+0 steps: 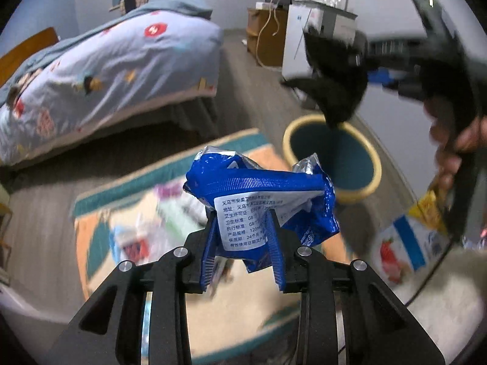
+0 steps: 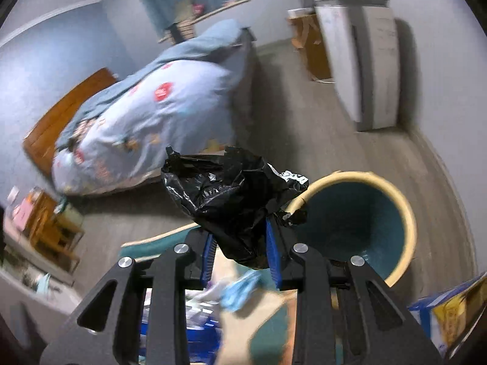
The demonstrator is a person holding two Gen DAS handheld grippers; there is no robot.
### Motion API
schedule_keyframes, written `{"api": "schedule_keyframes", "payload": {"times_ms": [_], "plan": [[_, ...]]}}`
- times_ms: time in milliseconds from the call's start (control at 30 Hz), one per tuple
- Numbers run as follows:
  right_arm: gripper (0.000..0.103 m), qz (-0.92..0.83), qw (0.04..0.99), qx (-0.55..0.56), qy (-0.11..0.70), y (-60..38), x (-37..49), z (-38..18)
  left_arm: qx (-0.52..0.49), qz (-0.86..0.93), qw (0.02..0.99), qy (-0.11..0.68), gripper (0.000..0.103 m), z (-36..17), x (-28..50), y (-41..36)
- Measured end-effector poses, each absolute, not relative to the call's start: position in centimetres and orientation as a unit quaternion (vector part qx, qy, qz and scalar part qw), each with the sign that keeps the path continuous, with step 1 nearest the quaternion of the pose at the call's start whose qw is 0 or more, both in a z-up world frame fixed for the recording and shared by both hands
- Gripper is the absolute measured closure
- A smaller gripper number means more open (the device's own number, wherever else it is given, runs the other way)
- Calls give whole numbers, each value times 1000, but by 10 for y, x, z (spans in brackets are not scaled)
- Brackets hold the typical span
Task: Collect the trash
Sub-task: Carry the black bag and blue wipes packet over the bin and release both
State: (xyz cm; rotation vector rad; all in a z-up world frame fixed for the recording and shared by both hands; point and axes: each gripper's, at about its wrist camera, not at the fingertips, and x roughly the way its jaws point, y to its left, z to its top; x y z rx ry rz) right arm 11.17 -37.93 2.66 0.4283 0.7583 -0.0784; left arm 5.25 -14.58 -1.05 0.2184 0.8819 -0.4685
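Observation:
My left gripper [image 1: 243,225] is shut on a crumpled blue foil wrapper [image 1: 261,191] with a white printed label, held above the rug. My right gripper [image 2: 242,237] is shut on a crumpled black plastic bag [image 2: 231,194]. In the left wrist view the right gripper [image 1: 359,60] holds that black bag [image 1: 338,88] just above the bin. The bin [image 1: 331,158] is round, teal inside with a cream rim, and stands on the floor. In the right wrist view the bin [image 2: 350,222] lies just right of and beyond the bag.
A patterned rug [image 1: 100,237] with several loose wrappers [image 1: 134,243] lies below the left gripper. A bed [image 1: 100,76] with a blue quilt is at left. A white cabinet [image 2: 365,67] and wooden stand [image 1: 264,36] stand by the far wall. A blue and white carton [image 1: 408,246] sits at right.

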Motion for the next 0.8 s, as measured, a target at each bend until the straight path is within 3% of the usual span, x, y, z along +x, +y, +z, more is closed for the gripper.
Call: {"api": "schedule_keyframes", "payload": {"times_ms": [433,800], "plan": [[75,-138,870,213,424,-472,150,-53,167,-235,852,436,70,-53,152,-295],[72,-147,850,222,455,-487,159,-85,175,-238,837,460,68,-94,174,-342]]}}
